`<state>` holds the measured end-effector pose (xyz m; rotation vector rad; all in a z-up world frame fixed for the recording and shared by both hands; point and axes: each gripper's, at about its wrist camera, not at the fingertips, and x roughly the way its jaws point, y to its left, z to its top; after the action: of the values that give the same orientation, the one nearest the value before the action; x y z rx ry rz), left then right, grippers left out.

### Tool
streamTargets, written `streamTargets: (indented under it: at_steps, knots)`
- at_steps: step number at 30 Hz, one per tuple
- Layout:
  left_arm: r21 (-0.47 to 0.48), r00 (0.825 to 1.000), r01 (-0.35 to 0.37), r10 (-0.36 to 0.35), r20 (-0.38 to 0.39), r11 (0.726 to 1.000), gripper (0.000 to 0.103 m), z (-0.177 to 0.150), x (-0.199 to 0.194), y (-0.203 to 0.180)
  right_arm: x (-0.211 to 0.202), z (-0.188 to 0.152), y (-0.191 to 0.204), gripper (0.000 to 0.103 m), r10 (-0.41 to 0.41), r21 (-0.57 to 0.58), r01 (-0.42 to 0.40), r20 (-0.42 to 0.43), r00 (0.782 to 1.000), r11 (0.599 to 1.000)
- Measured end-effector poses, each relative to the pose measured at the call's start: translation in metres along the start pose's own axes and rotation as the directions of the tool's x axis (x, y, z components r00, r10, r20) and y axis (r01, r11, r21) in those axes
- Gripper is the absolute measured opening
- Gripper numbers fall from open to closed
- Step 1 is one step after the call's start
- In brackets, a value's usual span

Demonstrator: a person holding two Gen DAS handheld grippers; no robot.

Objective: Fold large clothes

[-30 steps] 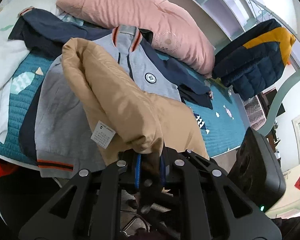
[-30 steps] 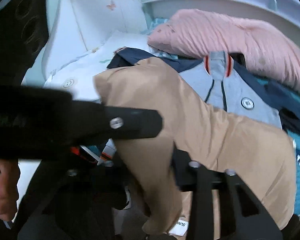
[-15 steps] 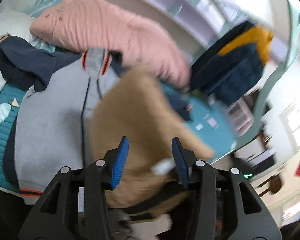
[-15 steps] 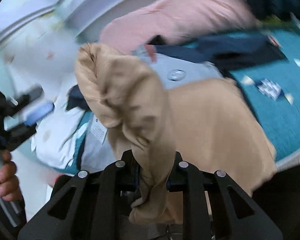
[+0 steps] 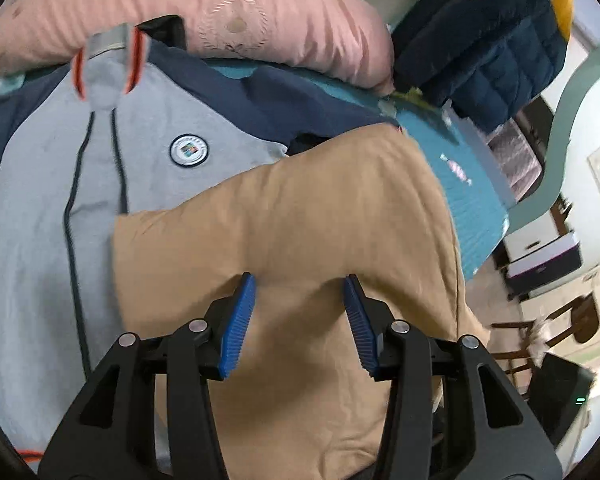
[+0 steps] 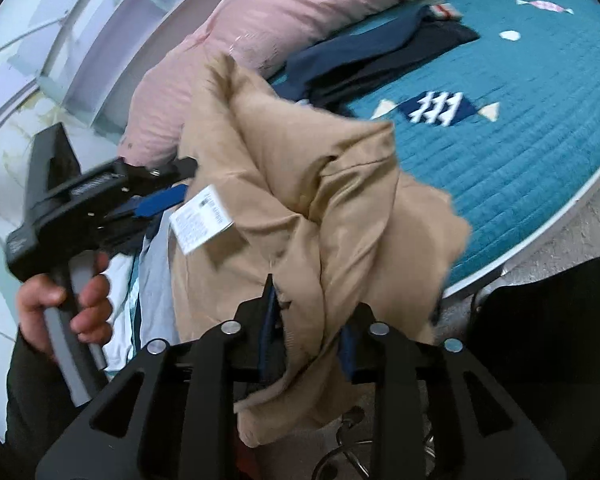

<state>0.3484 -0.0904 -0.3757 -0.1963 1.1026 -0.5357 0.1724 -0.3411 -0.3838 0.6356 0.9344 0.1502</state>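
Garment: tan garment (image 5: 300, 208) is lying partly over the grey jacket (image 5: 40, 184) on the teal bedspread (image 6: 520, 152); one end is hanging off the bed edge.
Left gripper (image 5: 299, 280): jaws are standing wide apart, hovering just above the tan cloth, gripping nothing; blue pads (image 5: 236, 320) are showing bare.
Right gripper (image 6: 306, 320): jaws are pinching a bunched fold of the tan garment, which is rising in a crumpled heap in front of the fingers.
Label: white tag (image 6: 201, 218) is dangling from the lifted cloth, beside the left gripper's tip.
Left hand (image 6: 66, 300): is gripping the handle.
Surroundings: pink pillow (image 5: 220, 12) is lying behind the jacket; navy-yellow coat (image 5: 500, 40) is lying beyond it.
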Motion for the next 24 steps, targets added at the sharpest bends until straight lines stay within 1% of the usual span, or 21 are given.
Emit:
streamTargets:
  at_steps: [2, 3, 5, 6, 7, 8, 10, 11, 13, 14, 16, 17, 18, 19, 20, 21, 22, 24]
  knots:
    - [-0.022, 1.0, 0.0, 0.0, -0.021, 1.0, 0.046, 0.007, 0.013, 0.002, -0.01, 0.003, -0.005, 0.029, -0.012, -0.009, 0.012, 0.006, 1.0, 1.0]
    - [-0.019, 1.0, -0.004, 0.004, -0.019, 1.0, 0.046, 0.009, 0.015, 0.0, -0.014, 0.004, -0.007, 0.03, -0.025, -0.017, 0.025, 0.005, 1.0, 1.0]
    - [-0.006, 1.0, -0.012, 0.012, -0.024, 1.0, 0.046, 0.014, 0.021, -0.002, -0.026, 0.009, -0.007, 0.03, -0.068, -0.045, 0.069, 0.027, 0.997, 0.997]
    - [-0.012, 0.999, -0.014, 0.014, -0.033, 1.0, 0.046, 0.018, 0.026, -0.003, -0.034, 0.007, -0.003, 0.03, -0.092, -0.064, 0.094, 0.047, 0.995, 0.993]
    - [-0.018, 0.999, -0.019, 0.018, -0.041, 1.0, 0.046, 0.019, 0.03, -0.003, -0.044, 0.01, 0.002, 0.03, -0.129, -0.096, 0.137, 0.09, 0.988, 0.986]
    - [-0.018, 0.999, -0.023, 0.022, -0.046, 1.0, 0.046, 0.021, 0.035, -0.005, -0.05, 0.011, 0.004, 0.03, -0.135, -0.12, 0.149, 0.115, 0.984, 0.982]
    - [-0.013, 0.998, -0.032, 0.031, -0.052, 0.999, 0.048, 0.023, 0.044, -0.008, -0.055, 0.019, 0.01, 0.031, -0.113, -0.17, 0.135, 0.134, 0.984, 0.976]
    - [-0.011, 0.998, -0.035, 0.034, -0.055, 0.999, 0.048, 0.023, 0.046, -0.009, -0.053, 0.024, 0.017, 0.031, -0.069, -0.217, 0.092, 0.111, 0.991, 0.972]
    - [0.0, 0.997, -0.038, 0.038, -0.063, 0.999, 0.05, 0.024, 0.053, -0.012, -0.041, 0.032, 0.027, 0.031, -0.021, -0.271, 0.041, 0.075, 0.997, 0.962]
    - [0.005, 0.997, -0.039, 0.04, -0.067, 0.999, 0.05, 0.025, 0.055, -0.014, -0.033, 0.034, 0.033, 0.031, -0.01, -0.295, 0.025, 0.051, 0.999, 0.955]
    - [0.014, 0.997, -0.037, 0.038, -0.071, 0.999, 0.05, 0.028, 0.057, -0.017, -0.004, 0.042, 0.041, 0.031, -0.003, -0.331, -0.002, -0.017, 1.0, 0.944]
    - [0.013, 0.997, -0.035, 0.036, -0.073, 0.999, 0.05, 0.029, 0.057, -0.017, 0.009, 0.044, 0.04, 0.029, -0.024, -0.326, 0.009, -0.043, 0.999, 0.945]
    - [0.011, 0.997, -0.023, 0.024, -0.073, 1.0, 0.05, 0.03, 0.055, -0.017, 0.031, 0.048, 0.033, 0.024, -0.098, -0.309, 0.067, -0.084, 0.992, 0.949]
    - [0.007, 0.998, 0.002, -0.001, -0.07, 1.0, 0.05, 0.03, 0.052, -0.017, 0.05, 0.051, 0.022, 0.022, -0.138, -0.296, 0.099, -0.114, 0.984, 0.95]
    - [-0.004, 0.997, 0.048, -0.048, -0.064, 0.999, 0.05, 0.03, 0.046, -0.014, 0.062, 0.051, 0.013, 0.021, -0.161, -0.283, 0.117, -0.135, 0.978, 0.952]
    - [-0.014, 0.995, 0.078, -0.079, -0.06, 0.997, 0.05, 0.03, 0.041, -0.012, 0.075, 0.052, 0.001, 0.021, -0.185, -0.257, 0.139, -0.162, 0.969, 0.956]
    - [-0.024, 0.993, 0.107, -0.108, -0.05, 0.994, 0.05, 0.028, 0.033, -0.01, 0.079, 0.053, -0.004, 0.021, -0.194, -0.245, 0.15, -0.164, 0.967, 0.958]
    - [-0.024, 0.994, 0.105, -0.106, -0.019, 0.994, 0.05, 0.022, 0.016, -0.009, 0.082, 0.056, -0.01, 0.02, -0.189, -0.228, 0.148, -0.169, 0.967, 0.962]
